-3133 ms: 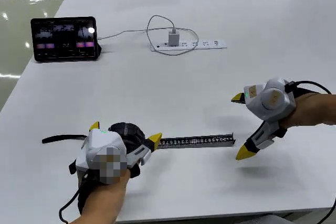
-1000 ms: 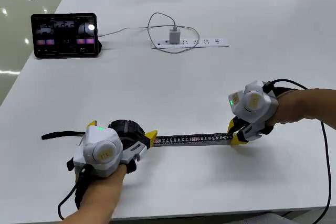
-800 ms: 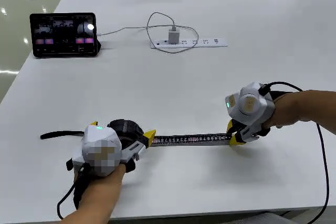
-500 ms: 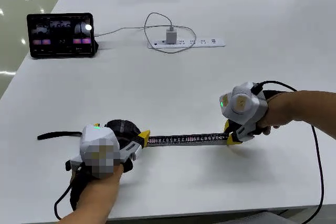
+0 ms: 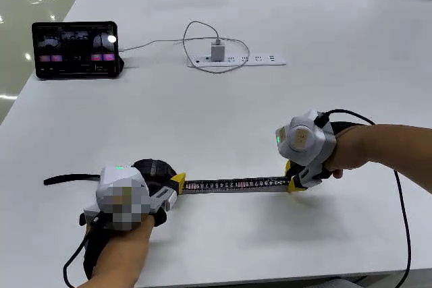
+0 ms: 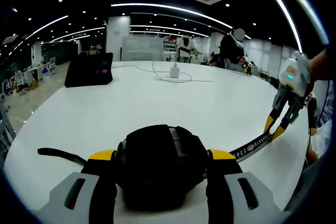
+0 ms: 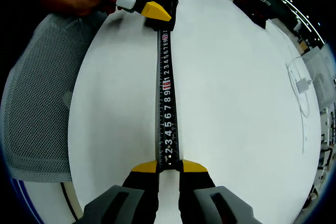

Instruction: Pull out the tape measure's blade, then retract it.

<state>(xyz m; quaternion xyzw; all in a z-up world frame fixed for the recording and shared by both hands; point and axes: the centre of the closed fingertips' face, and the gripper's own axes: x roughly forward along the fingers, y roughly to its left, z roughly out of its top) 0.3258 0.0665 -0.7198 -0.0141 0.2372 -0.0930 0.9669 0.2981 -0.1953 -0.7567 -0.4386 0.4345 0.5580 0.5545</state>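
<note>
The black tape measure case (image 5: 152,168) lies on the white table (image 5: 223,119), and my left gripper (image 5: 155,177) is shut around it. In the left gripper view the case (image 6: 160,163) sits between the yellow-tipped jaws of the left gripper (image 6: 163,156). The blade (image 5: 233,184) lies flat on the table and runs right from the case. My right gripper (image 5: 293,183) is shut on its end. In the right gripper view the blade (image 7: 167,87) runs from the right gripper (image 7: 168,167) up to the case (image 7: 164,1).
A tablet (image 5: 75,48) stands at the back left. A power strip (image 5: 236,61) with a charger and a looped cable lies at the back middle. A black strap (image 5: 67,180) trails left from the case. The table's near edge is close below both hands.
Three seconds ago the right gripper hung open, off the blade. It has come down and shut on the blade's end. The left gripper has kept its hold on the case.
</note>
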